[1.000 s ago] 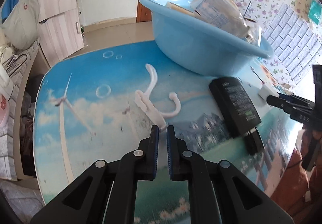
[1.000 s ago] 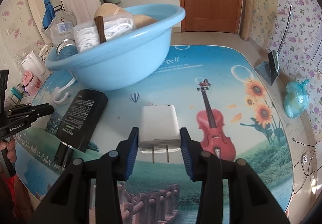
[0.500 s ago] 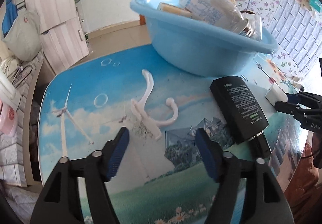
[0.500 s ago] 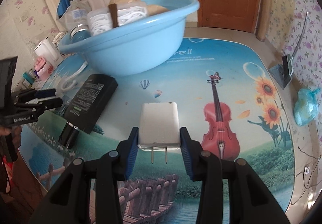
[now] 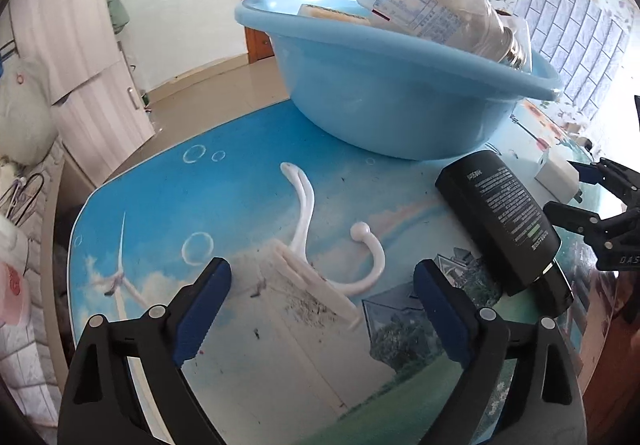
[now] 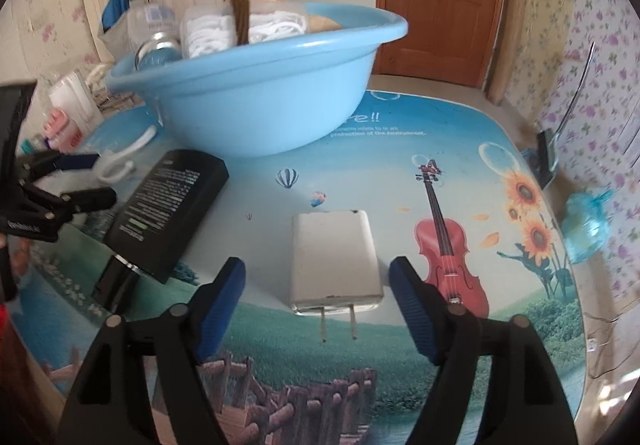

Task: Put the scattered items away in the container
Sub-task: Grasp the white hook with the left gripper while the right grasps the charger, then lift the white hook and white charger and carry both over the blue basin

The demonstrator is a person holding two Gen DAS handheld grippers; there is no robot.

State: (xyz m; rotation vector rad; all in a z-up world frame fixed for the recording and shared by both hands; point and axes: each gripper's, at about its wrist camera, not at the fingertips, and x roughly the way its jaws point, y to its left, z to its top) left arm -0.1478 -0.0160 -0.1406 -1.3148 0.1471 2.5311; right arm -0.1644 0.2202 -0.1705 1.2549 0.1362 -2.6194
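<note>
White plastic double hook [image 5: 316, 265] — lies flat at lower centre of the left wrist view, between the spread fingers of the left gripper [image 5: 320, 305], whose jaws have just been opening; no pad touches it. Likely light, stiff and thin; best pinched across the flat base bar.

White two-prong wall charger [image 6: 334, 259] — flat at centre of the right wrist view, prongs toward the camera. The right gripper [image 6: 318, 303] has just been opening; its pads stand clear of both sides. Probably light, hard and smooth: grip the flat flanks.

Black rectangular tube with dark cap [image 5: 500, 221] — right of frame, near the table edge [image 5: 580, 345].

Light blue plastic basin [image 5: 384, 109] — upper centre, already heaped; open room remains near its left rim.
</note>
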